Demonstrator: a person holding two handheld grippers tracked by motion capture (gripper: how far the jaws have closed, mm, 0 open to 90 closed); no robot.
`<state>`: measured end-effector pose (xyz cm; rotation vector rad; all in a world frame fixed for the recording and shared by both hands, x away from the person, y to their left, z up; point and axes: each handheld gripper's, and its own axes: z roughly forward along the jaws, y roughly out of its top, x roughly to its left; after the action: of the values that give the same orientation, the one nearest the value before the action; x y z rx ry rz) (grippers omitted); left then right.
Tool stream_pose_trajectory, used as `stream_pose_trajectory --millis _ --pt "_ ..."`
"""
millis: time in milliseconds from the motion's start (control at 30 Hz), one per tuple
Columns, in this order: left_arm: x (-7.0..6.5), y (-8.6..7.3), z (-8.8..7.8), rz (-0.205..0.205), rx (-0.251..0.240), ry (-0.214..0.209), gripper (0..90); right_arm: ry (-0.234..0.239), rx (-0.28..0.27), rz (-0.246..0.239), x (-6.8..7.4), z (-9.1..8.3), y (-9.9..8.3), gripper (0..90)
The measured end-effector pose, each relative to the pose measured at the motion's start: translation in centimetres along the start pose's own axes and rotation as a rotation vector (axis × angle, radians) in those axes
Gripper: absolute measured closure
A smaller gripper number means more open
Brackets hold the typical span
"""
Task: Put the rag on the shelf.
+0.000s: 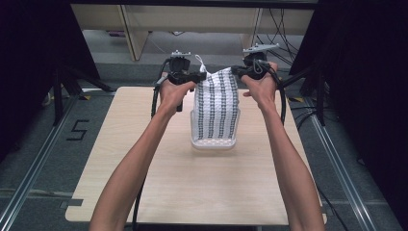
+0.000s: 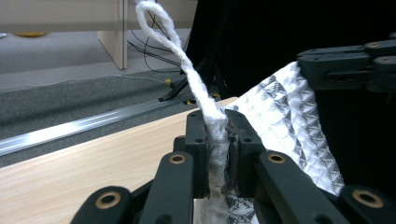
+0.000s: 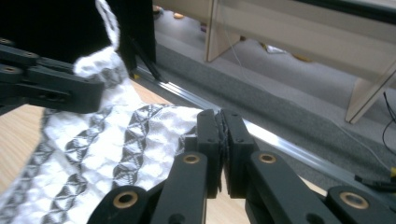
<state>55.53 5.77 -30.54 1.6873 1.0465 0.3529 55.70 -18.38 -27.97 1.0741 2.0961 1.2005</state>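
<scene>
Cloth: a white towel [image 1: 219, 103] with dark patterned stripes, held up by its two top corners above the far half of the table [image 1: 144, 192]; its lower edge drops into a clear shallow tray [image 1: 214, 143] near the table's middle.

Loop: a white cord hanging loop [image 2: 163, 37] stands up from the corner in the left grip.

Left gripper [image 1: 198, 77]: clenched on the towel's left top corner. In the left gripper view the jaws are pressed together on the base of the cord and a fold of fabric.

Right gripper [image 1: 236, 71]: clenched on the towel's right top corner. In the right gripper view a thin edge of fabric sits between the closed jaws.

Spread: the top edge runs between the two grips with some sag, so the cloth is not fully taut.

Step in hand (judgement): lifting or spreading the towel clear of the tray.

Doing it well: keep both grips level, draw them apart evenly until the top edge is straight, and raise until the hem leaves the tray.

Risk: the right bite looks shallow and could slip under a sharp pull.
</scene>
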Motion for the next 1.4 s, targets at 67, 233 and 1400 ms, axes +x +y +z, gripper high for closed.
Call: stream_pose_trajectory --millis 67,233,1400 --pt "0.2 -0.1 0.3 0.001 0.007 0.006 80.0 0.0 -0.004 0.001 -0.2 0.7 -0.3 87.9" --pt "0.9 -0.8 1.2 -0.018 0.037 0.013 79.4 0.001 0.017 0.015 -0.4 2.0 -0.9 87.7" --pt "2.1 -3.2 2.9 -0.087 0.255 0.072 34.9 -0.017 0.157 0.06 -0.4 4.8 -4.1 73.3"
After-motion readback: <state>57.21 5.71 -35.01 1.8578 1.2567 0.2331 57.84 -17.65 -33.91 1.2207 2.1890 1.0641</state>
